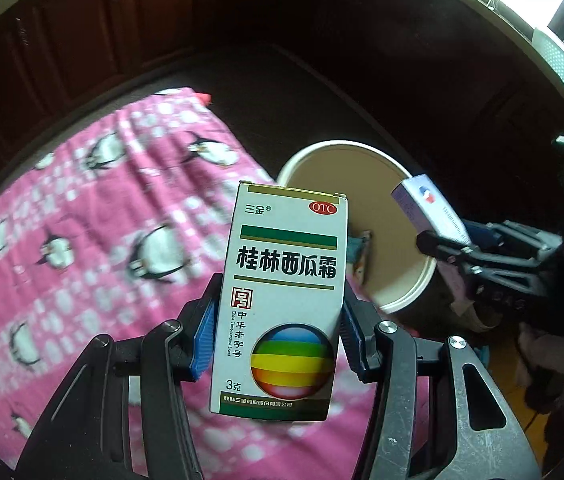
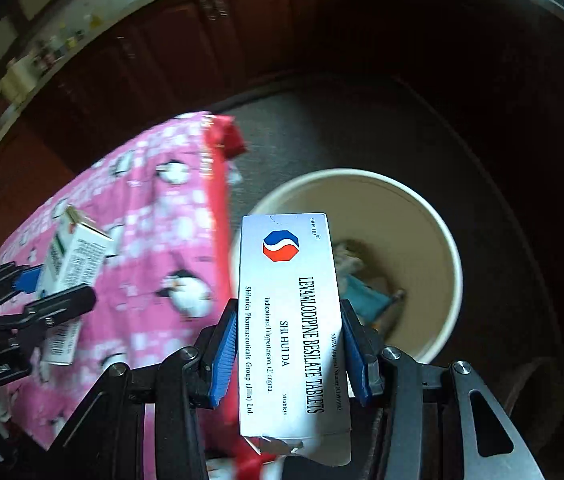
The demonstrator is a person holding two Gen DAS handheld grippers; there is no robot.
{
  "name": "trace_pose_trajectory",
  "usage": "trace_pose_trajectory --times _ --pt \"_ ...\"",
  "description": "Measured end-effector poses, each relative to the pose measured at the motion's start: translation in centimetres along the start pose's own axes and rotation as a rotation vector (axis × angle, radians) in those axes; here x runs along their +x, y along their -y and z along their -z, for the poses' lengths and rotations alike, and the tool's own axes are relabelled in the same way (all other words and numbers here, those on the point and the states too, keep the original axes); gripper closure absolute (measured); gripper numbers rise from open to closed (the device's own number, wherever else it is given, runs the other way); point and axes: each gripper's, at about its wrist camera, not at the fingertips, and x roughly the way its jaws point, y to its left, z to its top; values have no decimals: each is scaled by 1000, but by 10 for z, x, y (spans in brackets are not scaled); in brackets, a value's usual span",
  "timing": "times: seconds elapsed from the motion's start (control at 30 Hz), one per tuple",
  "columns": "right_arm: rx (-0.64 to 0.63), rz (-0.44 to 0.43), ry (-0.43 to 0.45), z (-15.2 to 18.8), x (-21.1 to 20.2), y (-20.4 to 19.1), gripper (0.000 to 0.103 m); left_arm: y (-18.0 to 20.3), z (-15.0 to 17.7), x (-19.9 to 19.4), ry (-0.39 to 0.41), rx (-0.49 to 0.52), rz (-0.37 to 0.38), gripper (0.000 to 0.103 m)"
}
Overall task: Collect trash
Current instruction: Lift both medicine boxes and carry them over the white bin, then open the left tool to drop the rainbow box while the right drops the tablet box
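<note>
Starting with the largest thing, the pink penguin-print blanket (image 1: pixel 94 216) spreads to the left of and beneath the left hand-held gripper (image 1: pixel 278 320), covering what may be a bed or a desk (I cannot tell which). Ahead and to the right of that gripper stands the round paper bucket (image 1: pixel 414 296) serving as the bin, open at the top, with a few crumpled wrappers (image 2: pixel 362 280) already lying at its bottom; in the right wrist view it sits just ahead and right of the right hand-held gripper (image 2: pixel 290 344).

The left hand-held gripper is closed on the white and green medicine box (image 1: pixel 282 300), its blue pads pressing the two narrow sides near the lower half, the box upright. The right hand-held gripper is closed the same way on the white tablet box (image 2: pixel 294 320), whose near end flap looks torn.

Both are thin cardboard cartons, probably light and likely empty or nearly so. Such walls are stiff along the edges but cave in across the broad faces, so a hold on the narrow sides near the middle, as here, seems the sound choice (a harder squeeze would only crush them). The printed card is smooth, yet the ribbed pads should keep it from slipping. Neither is fragile; a drop into the bucket should do no harm.
</note>
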Motion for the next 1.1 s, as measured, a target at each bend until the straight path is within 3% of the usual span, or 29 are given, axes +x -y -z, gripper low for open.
trace_pose_trajectory --times 0.37,0.83,0.93,1.1 --pt "160 4 -76 -6 50 52 57 39 -30 49 -50 17 36 52" --pt "228 16 -51 -7 47 71 51 61 -29 66 -27 33 40 51" --pt "235 11 -33 -5 39 72 42 58 -31 64 -20 28 55 46" --pt "251 -8 2 2 27 65 40 50 -28 49 5 8 95 36"
